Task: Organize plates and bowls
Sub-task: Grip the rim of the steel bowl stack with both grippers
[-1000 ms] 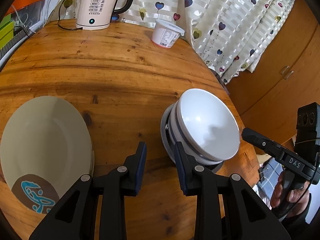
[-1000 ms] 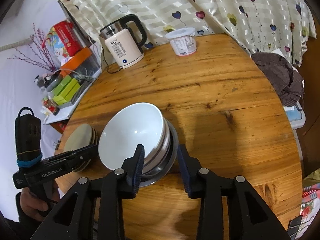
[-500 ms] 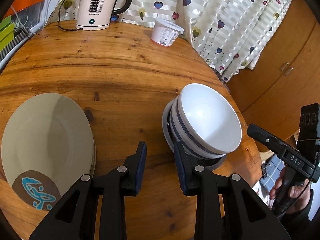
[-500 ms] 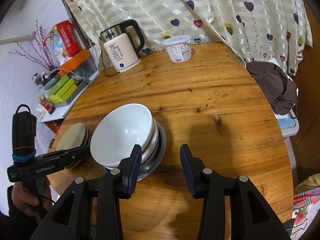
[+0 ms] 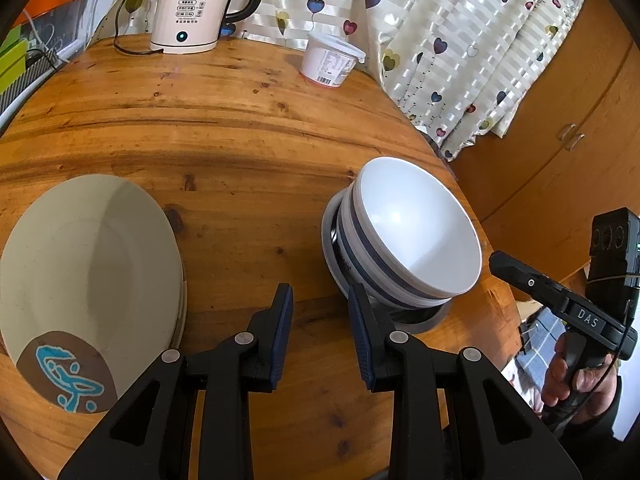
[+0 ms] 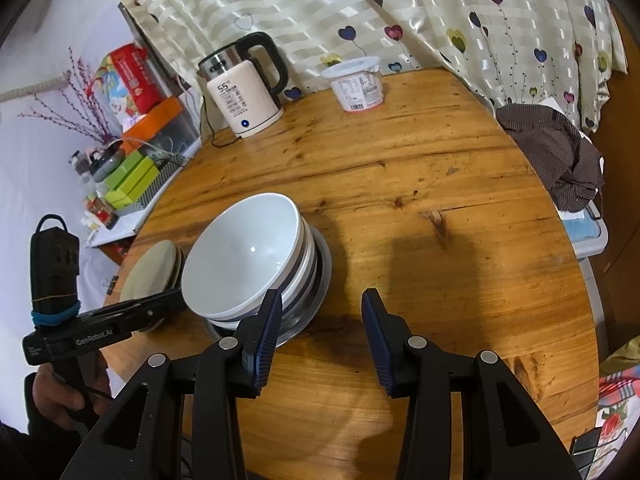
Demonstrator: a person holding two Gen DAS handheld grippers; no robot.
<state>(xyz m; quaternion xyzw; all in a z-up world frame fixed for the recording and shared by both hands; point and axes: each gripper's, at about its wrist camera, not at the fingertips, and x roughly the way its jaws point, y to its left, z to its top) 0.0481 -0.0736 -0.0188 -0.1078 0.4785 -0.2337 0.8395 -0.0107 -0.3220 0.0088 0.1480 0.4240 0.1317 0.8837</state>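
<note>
A stack of white bowls [image 5: 412,232] with dark bands sits in a metal bowl [image 5: 420,320] on the round wooden table [image 5: 224,120]. A stack of cream plates [image 5: 84,264] with a brown and blue mark lies to its left. My left gripper [image 5: 320,304] is open and empty, low over the table between plates and bowls. My right gripper [image 6: 320,312] is open and empty, just right of the bowl stack [image 6: 244,256]. The plates [image 6: 152,268] show behind the left gripper's body [image 6: 100,328] in the right wrist view.
A white kettle [image 5: 192,4] with its cord and a white lidded tub [image 5: 330,60] stand at the table's far edge by a heart-print curtain [image 5: 460,40]. A wooden cabinet [image 5: 560,128] is to the right. Dark cloth [image 6: 560,156] lies off the table's right edge. Boxes [image 6: 128,176] crowd a shelf at left.
My right gripper has drawn back from the bowl stack and its jaws have opened wider. The bowls now sit free. The left gripper has barely moved.
</note>
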